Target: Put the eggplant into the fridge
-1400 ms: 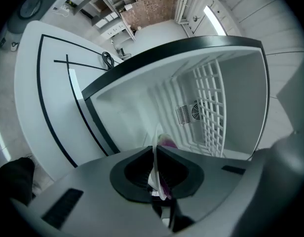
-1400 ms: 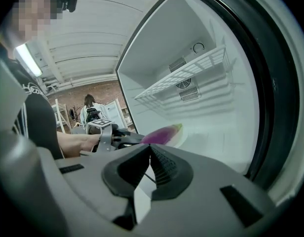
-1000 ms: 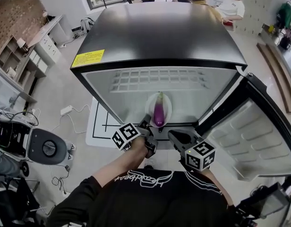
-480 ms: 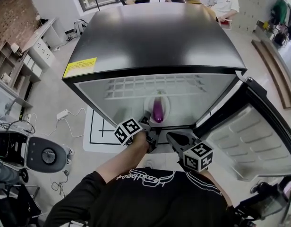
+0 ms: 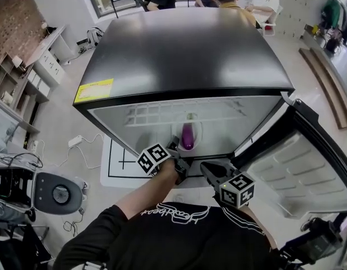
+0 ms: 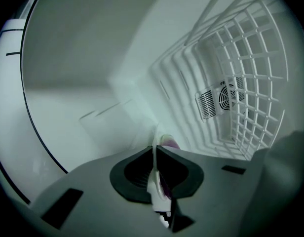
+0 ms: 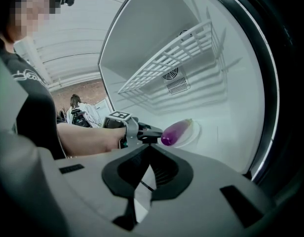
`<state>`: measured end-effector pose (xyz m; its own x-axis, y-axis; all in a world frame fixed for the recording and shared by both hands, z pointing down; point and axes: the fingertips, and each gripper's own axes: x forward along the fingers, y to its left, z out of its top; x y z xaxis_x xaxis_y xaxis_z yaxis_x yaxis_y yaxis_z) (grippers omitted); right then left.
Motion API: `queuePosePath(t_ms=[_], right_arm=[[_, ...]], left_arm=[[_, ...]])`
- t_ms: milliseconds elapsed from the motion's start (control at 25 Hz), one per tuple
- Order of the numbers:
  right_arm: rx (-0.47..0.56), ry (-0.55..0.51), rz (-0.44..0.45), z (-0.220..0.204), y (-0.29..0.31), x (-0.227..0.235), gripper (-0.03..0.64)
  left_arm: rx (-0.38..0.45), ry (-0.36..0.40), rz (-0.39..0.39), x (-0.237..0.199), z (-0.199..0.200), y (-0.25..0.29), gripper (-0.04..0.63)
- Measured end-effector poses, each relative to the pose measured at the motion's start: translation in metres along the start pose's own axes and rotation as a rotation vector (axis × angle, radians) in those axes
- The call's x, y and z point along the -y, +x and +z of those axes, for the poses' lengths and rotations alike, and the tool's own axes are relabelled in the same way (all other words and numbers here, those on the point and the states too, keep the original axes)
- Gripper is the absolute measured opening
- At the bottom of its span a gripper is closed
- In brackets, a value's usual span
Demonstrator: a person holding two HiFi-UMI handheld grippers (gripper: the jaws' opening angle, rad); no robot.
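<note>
A purple eggplant [image 5: 187, 135] lies on a white plate [image 5: 196, 127] inside the open fridge [image 5: 185, 49], below the wire shelf [image 5: 185, 110]. My left gripper [image 5: 177, 148] reaches into the fridge, shut on the plate's near rim [image 6: 154, 168]. The eggplant [image 6: 168, 143] shows just past its jaws. In the right gripper view the eggplant [image 7: 175, 131] and plate [image 7: 193, 131] sit low over the fridge floor, with the left gripper [image 7: 144, 135] at their left. I cannot tell whether the plate touches the floor. My right gripper [image 5: 206, 166] waits outside the opening, shut and empty [image 7: 149, 151].
The fridge door [image 5: 300, 162] hangs open on the right. A white wire shelf [image 7: 167, 63] crosses the upper compartment, with a fan vent [image 6: 218, 100] on the back wall. A white floor mat [image 5: 114, 162] lies left of the fridge. People sit behind it.
My left gripper has carried the plate and eggplant deeper into the fridge and slightly lower. The right gripper has stayed where it was.
</note>
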<state>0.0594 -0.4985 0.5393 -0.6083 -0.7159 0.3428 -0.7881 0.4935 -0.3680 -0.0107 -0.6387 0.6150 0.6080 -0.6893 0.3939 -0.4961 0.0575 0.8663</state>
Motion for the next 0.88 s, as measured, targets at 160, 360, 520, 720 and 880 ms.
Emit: queuePosePath(t_ms=[160,360,520,720,880], right_arm=[[-0.007,0.008,0.004,-0.0030,0.0008,0.0003,0.009],[0.001,0.008,0.003,0.0013,0.0010,0.0022,0.009],[-0.001,0.008,0.012,0.0023,0.0039,0.0009,0.009],[-0.002,0.005,0.023,0.0038,0.0053,0.0001,0.009],[0.000,0.013,0.028,0.0053,0.0038,0.0012,0.009]], left_arm=[[-0.004,-0.011,0.023,-0.0051,0.0033,0.0010,0.025],[-0.009,0.021,0.020,-0.0014,0.0060,0.0049,0.026],[-0.027,0.050,0.046,-0.0042,0.0056,0.0061,0.026],[-0.041,0.108,0.062,-0.0029,0.0053,0.0056,0.030],[-0.045,0.134,0.078,-0.0026,0.0052,0.0049,0.104]])
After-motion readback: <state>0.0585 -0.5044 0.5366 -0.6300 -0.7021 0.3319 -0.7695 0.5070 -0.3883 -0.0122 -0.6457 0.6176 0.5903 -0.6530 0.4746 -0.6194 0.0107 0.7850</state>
